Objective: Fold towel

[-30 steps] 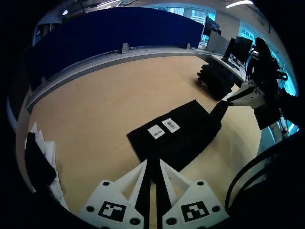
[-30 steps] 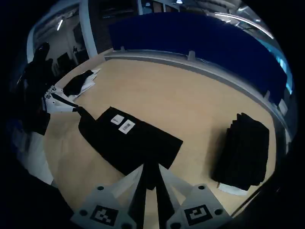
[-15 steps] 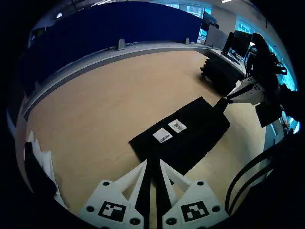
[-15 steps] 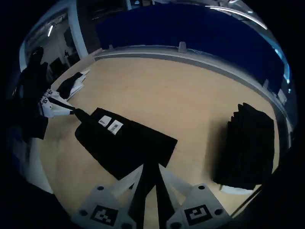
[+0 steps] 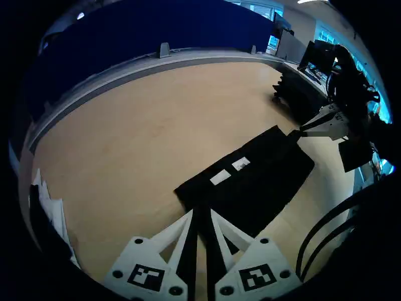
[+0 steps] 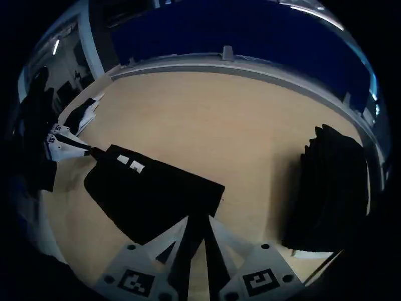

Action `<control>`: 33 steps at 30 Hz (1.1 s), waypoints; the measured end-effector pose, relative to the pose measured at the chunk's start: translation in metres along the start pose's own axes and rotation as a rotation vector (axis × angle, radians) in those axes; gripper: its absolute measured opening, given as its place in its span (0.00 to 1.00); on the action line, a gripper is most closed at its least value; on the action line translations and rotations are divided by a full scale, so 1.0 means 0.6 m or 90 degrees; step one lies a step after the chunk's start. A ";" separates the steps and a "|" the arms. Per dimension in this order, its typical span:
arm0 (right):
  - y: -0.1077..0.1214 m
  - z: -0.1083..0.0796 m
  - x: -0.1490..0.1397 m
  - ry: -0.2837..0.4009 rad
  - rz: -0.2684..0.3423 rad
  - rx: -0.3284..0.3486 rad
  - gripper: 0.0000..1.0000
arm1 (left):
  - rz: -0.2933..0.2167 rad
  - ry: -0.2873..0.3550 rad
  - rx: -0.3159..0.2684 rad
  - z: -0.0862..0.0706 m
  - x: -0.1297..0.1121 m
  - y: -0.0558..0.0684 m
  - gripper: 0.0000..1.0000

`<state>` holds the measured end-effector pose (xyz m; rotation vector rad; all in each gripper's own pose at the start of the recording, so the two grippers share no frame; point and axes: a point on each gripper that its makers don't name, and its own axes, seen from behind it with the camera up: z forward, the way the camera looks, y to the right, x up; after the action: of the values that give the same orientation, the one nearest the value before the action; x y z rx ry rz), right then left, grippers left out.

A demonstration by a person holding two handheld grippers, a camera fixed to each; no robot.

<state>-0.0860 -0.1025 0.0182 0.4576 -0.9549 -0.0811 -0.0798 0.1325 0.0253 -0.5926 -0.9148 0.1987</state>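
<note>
A black towel [image 5: 255, 175] with two white labels [image 5: 220, 176] is stretched over the tan table [image 5: 140, 125] between my two grippers. At the bottom of the left gripper view, my left gripper [image 5: 201, 210] is shut on the towel's near corner. My right gripper [image 5: 296, 134] pinches the far corner at the right of that view. In the right gripper view the towel [image 6: 150, 195] runs from my right gripper [image 6: 197, 220], shut on its near end, to the left gripper [image 6: 91, 150] at the far left. The labels [image 6: 129, 162] sit near that far end.
A tall stack of folded black towels [image 6: 333, 190] stands on the table close to my right gripper, and it appears again as a dark stack [image 5: 295, 93]. A small black-and-white pile [image 6: 82, 113] lies near the left gripper. A blue partition [image 5: 150, 35] lines the table's far edge.
Both grippers kept their hold while the towel was drawn out longer and flatter between them. The right gripper has shifted closer to the stack of folded towels.
</note>
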 end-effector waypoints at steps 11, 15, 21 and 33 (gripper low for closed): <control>0.009 0.006 0.002 0.018 0.014 -0.016 0.54 | 0.009 0.002 0.019 0.005 0.006 -0.017 0.38; 0.011 0.000 0.003 0.025 0.003 -0.018 0.77 | 0.018 0.001 0.025 -0.003 0.003 -0.019 0.52; 0.007 -0.008 0.001 0.028 0.001 -0.016 0.93 | 0.013 0.004 0.012 -0.017 -0.003 -0.007 0.72; -0.002 -0.021 0.000 0.027 -0.012 -0.013 1.00 | -0.001 0.019 0.017 -0.033 -0.002 -0.003 0.84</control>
<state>-0.0755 -0.0992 0.0117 0.4470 -0.9075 -0.0975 -0.0652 0.1227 0.0166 -0.5683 -0.8823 0.1993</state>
